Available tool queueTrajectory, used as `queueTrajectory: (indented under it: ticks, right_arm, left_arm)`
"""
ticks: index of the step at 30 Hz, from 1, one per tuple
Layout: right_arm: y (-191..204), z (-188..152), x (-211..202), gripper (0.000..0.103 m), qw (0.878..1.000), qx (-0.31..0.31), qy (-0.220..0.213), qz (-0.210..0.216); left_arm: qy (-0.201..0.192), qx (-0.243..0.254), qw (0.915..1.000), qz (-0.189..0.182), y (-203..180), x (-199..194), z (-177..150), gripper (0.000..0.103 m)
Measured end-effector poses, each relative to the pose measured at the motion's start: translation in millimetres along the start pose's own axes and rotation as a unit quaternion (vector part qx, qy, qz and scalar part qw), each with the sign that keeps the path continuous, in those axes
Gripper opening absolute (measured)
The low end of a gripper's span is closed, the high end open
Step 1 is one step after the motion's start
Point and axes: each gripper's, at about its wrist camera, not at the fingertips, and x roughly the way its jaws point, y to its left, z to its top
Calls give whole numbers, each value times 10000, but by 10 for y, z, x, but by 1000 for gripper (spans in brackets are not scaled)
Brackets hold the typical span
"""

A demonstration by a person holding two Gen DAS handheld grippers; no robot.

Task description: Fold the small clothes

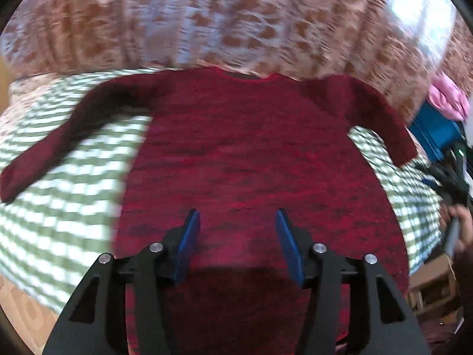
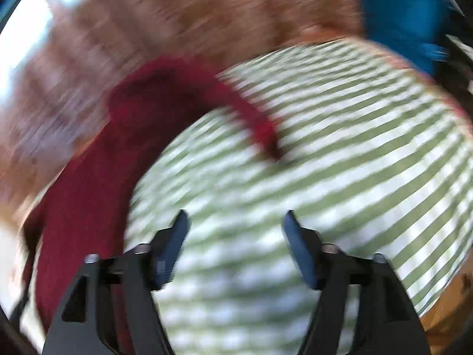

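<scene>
No text, label, brand, number or sign can be read in either view; both views are blurred, and only unlettered patterned cloth is shown.

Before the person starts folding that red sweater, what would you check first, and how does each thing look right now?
1. Red sweater spread flat, front side showing: ok.
2. Both sleeves out to the sides, left sleeve and right sleeve: ok.
3. Left gripper open and empty, above the lower body of the sweater: ok.
4. Right gripper open and empty, over the striped cloth beside the sweater: ok.
5. Hem lying smooth: cannot tell, hidden behind the left gripper.
6. Sharp view: not ok, the right wrist picture is blurred.
</scene>
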Motion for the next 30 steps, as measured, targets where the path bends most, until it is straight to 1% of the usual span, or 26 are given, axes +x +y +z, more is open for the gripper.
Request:
queueTrajectory:
  ticks: [2, 4, 6, 7, 8, 9, 10, 11, 12, 14, 18, 21, 22, 23, 24, 25, 26, 27, 28, 30]
  right_arm:
    - [-137, 162, 154, 72, 9999, 127, -23, -78]
    - [-183, 261, 296, 72, 9997, 255, 33, 11]
    - [-149, 338, 384, 72, 9995, 273, -121, 36]
    - [-151, 366, 425, 69, 9994, 265, -167, 109]
    - [-153, 419, 491, 55, 9994, 258, -152, 152]
    - [-137, 431, 535, 44, 9994, 244, -134, 194]
    - [-108, 486, 568, 30, 9994, 198, -119, 249]
    - [-105, 535, 574, 15, 9996, 132, -153, 212]
    - [-60, 573, 544, 9, 9996, 33, -230, 164]
    - [-4, 668, 389, 8, 9990, -200, -383, 124]
    - [-26, 888, -39, 7, 9964, -357, -740, 202]
    - [-126, 1197, -357, 6, 9938, -317, -1069, 43]
    - [-169, 1288, -391, 4, 9931, -292, -1130, -49]
    - [-197, 1402, -395, 4, 9922, -293, -1196, -191]
    - [-252, 1551, -350, 4, 9915, -266, -1205, -415]
    - [-297, 1647, -288, 3, 9916, -207, -1160, -533]
    - [-367, 1749, -185, 3, 9916, -133, -1088, -693]
    - [-433, 1857, -33, 3, 9899, -105, -1008, -990]
    - [-483, 1924, 108, 3, 9882, -113, -919, -1223]
    - [-579, 2017, 372, 3, 9854, -64, -679, -1559]
  left_arm:
    - [139, 91, 9997, -194, -196, 112, 27, 53]
    - [206, 255, 9990, -290, -398, 199, 35, 54]
    - [254, 396, 9984, -301, -563, 277, 49, 56]
    - [327, 479, 9978, -323, -654, 335, 56, 56]
    - [355, 508, 9975, -344, -687, 351, 43, 56]
    - [396, 547, 9971, -349, -726, 392, 49, 56]
    - [428, 565, 9969, -328, -733, 407, 46, 56]
    - [456, 566, 9969, -311, -731, 427, 46, 56]
    - [479, 552, 9968, -311, -726, 444, 41, 56]
    - [523, 520, 9969, -292, -721, 492, 48, 56]
    - [584, 528, 9965, -267, -725, 573, 46, 59]
    - [606, 606, 9960, -241, -749, 603, 59, 63]
    - [611, 616, 9959, -246, -758, 612, 63, 64]
    - [619, 635, 9958, -237, -769, 622, 68, 65]
    - [627, 653, 9957, -219, -776, 631, 72, 65]
    - [635, 657, 9956, -195, -782, 639, 79, 65]
    - [644, 643, 9957, -195, -780, 645, 92, 65]
    - [655, 619, 9957, -196, -780, 648, 97, 65]
    - [669, 597, 9958, -189, -778, 652, 103, 65]
    - [683, 583, 9958, -183, -777, 659, 114, 65]
